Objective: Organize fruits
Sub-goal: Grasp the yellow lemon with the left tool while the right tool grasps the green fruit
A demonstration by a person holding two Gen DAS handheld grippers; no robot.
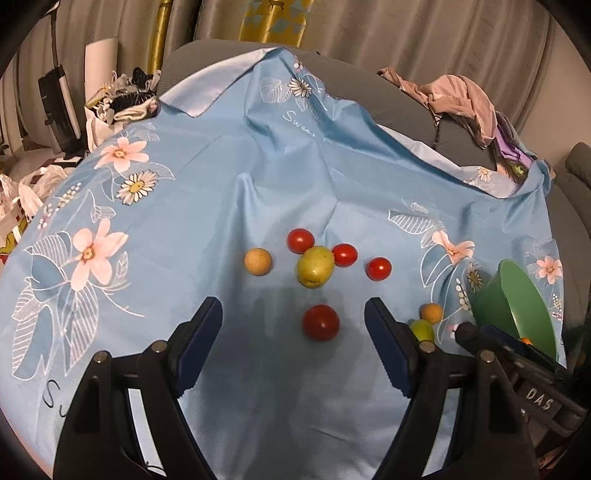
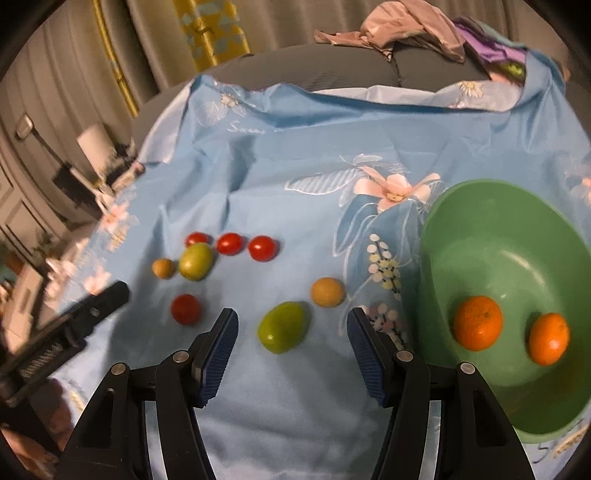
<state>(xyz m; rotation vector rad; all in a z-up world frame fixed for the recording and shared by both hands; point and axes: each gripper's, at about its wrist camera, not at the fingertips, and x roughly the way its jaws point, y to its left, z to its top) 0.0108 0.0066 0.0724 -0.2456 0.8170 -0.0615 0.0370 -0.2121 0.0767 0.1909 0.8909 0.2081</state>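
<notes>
Left wrist: left tool (image 1: 293, 314) agape, empty, above tomato (image 1: 320, 322) | right wrist: right tool (image 2: 291, 326) agape, empty, above green fruit (image 2: 282, 326); bowl (image 2: 461, 229) holds two oranges (image 2: 477, 322)

Blue floral cloth (image 1: 229, 192) covering the surface; pinkish crumpled garments (image 1: 465, 99) lying on grey cushions (image 1: 399, 107) behind; beige curtains (image 1: 369, 26) hanging beyond.

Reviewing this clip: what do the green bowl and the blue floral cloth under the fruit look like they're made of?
Green bowl: probably moulded plastic with a smooth, semi-gloss finish; its inner wall shows soft highlights and one uniform colour. Glazed ceramic can't be ruled out.

Blue floral cloth: a thin woven fabric with a slight satin sheen, likely synthetic or a blend; it holds sharp creases and folds, and its turned-back edge shows a paler underside.
</notes>
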